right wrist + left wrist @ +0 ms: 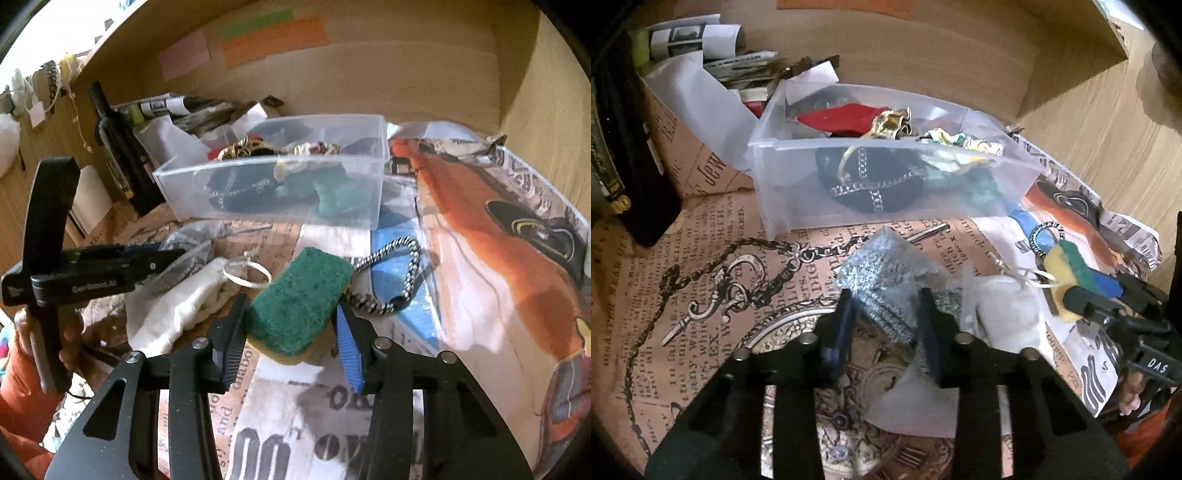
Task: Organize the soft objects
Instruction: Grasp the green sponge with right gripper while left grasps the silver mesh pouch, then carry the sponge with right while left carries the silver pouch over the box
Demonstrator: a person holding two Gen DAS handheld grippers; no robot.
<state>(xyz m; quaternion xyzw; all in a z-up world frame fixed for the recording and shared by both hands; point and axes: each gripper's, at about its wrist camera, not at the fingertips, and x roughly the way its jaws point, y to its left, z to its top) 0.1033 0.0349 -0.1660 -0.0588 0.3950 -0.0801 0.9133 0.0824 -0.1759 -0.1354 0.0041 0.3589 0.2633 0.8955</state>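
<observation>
My left gripper (886, 302) is shut on a grey knitted pouch in a clear bag (882, 280), low over the newspaper-print surface. My right gripper (291, 321) is shut on a green-and-yellow sponge (299, 302); the sponge also shows in the left wrist view (1067, 273). A white drawstring pouch (1001, 306) lies between the two grippers, also visible in the right wrist view (184, 314). A clear plastic bin (886, 177) stands behind, holding a black chained item, red cloth, gold and green soft things.
A metal chain loop (391, 273) lies beside the sponge on the printed paper. A dark bottle (118, 155) and stacked papers (701, 48) stand at the back left. Wooden walls (369, 74) close the back and right. The left gripper's body (92, 269) is at the left.
</observation>
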